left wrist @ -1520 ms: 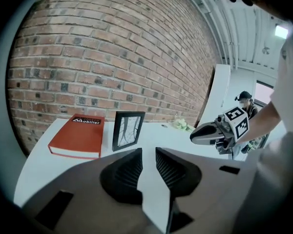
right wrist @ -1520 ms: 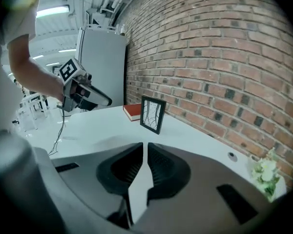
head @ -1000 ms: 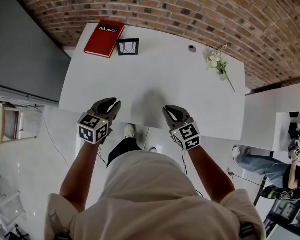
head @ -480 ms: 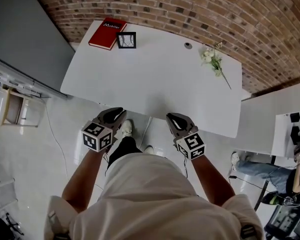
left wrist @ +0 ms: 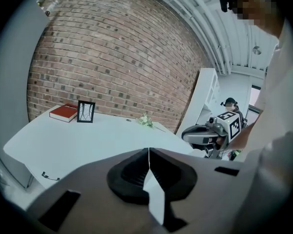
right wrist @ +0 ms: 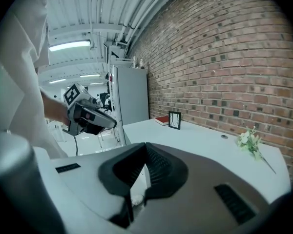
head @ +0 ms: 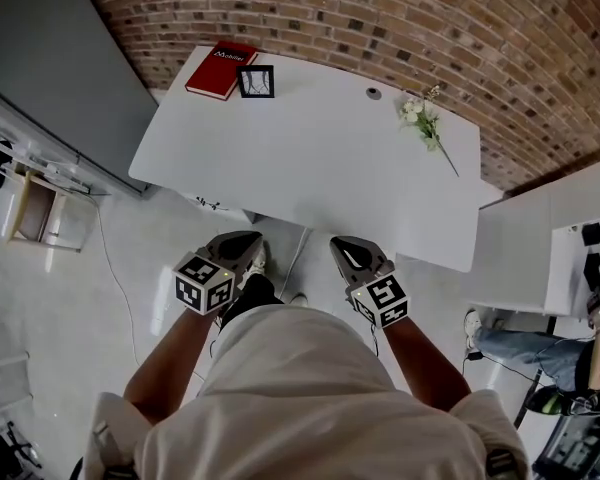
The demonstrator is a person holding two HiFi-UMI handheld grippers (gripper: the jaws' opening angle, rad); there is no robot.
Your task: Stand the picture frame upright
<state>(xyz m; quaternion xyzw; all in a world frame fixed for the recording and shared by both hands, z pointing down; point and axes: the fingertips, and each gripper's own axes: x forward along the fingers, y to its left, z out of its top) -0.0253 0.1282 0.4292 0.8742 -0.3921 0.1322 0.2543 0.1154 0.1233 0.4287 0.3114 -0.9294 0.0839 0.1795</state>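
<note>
You have stepped back from the table [head: 310, 168]. A second ago both grippers hung over its near edge; now they sit over the floor, short of that edge and close to your body. The table looks smaller and farther off in the head view.

The frame [head: 255, 81] has not moved. It stands upright near the far left corner of the tabletop, just beside a red book [head: 221, 70] that lies flat on its left. Both gripper views show the frame on its lower edge, facing you, with nothing touching it. A flower sprig [head: 425, 123] lies towards the far right corner, well apart from it.

Judging from this, the task looks finished. The frame is already standing, and your retreat reads as letting it be, not lining up another reach.

Your forearms come forward from your torso, bent at the elbows. The grippers are held side by side with a gap between them, marker cubes towards you and jaws pointing at the table.

The left gripper [head: 242, 243] is closing its jaws. The tips have all but met, leaving only a thin line between them, and nothing is in that gap.

The right gripper [head: 342, 248] has its jaws pressed together at the tips and is also empty.
</note>
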